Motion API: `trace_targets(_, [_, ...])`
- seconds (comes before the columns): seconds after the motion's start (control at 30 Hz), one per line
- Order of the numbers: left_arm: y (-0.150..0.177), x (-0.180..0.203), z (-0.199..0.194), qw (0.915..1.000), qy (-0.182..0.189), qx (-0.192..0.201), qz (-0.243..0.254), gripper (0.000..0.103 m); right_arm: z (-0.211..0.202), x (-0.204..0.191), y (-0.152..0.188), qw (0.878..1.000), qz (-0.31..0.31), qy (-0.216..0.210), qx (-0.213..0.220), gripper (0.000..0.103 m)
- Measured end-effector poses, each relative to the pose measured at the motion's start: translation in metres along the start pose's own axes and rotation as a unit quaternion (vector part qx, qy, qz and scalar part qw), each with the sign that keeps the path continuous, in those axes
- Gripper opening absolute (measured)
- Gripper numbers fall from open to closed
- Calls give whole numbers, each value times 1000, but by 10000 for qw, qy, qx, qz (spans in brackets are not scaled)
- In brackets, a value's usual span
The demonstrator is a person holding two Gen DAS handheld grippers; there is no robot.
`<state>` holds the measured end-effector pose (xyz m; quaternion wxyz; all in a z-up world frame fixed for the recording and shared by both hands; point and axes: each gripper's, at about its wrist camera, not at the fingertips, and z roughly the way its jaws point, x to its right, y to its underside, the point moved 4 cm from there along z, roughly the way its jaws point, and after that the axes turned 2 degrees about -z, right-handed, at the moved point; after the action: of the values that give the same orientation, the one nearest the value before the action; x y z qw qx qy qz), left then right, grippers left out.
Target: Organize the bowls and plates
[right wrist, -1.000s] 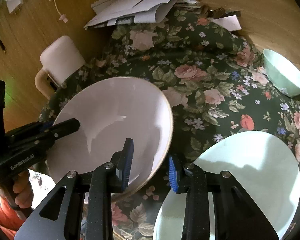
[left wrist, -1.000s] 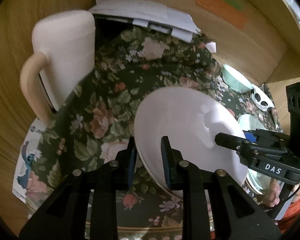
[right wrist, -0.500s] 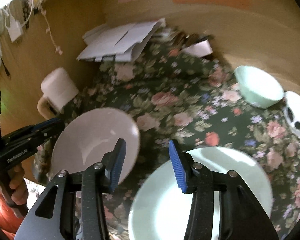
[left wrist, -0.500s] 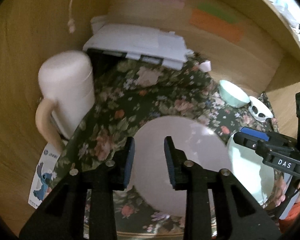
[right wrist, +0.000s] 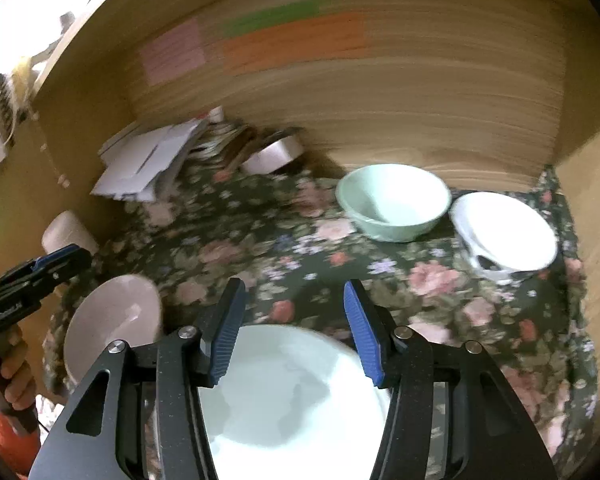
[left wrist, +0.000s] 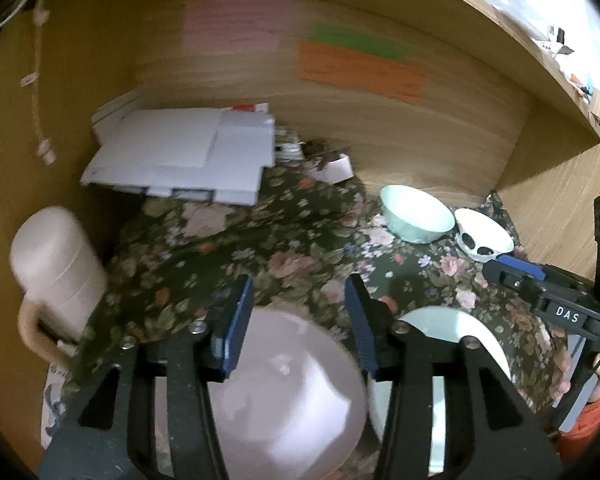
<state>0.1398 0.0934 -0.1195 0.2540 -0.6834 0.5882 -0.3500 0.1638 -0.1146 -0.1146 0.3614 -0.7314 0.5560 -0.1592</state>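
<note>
Left wrist view: our left gripper (left wrist: 298, 320) stands apart, jaws just opened, nothing between them — the pink plate (left wrist: 288, 392) lies free below on the floral cloth (left wrist: 260, 240), beside the mint plate (left wrist: 452, 328).

Right wrist view: our right gripper (right wrist: 292, 330) has also just opened, empty, over the mint plate. 2 bowls — mint bowl (right wrist: 392, 200) and panda bowl (right wrist: 504, 232) — sit at the far right corner. We judge the plates placed; next we reach for a bowl.
</note>
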Motion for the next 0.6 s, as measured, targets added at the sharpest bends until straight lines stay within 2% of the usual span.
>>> trace_targets(0.3, [-30, 47, 38, 9995, 153, -170, 207, 59, -2, 63, -12, 9984, 262, 495, 113, 48])
trace_targets(0.37, [-36, 61, 47, 9992, 183, -200, 300, 64, -2, 79, -12, 9976, 360, 581, 110, 48])
trace_targets(0.6, [-49, 105, 79, 9976, 266, -341, 540, 69, -2, 133, -10, 9929, 701, 962, 51, 48])
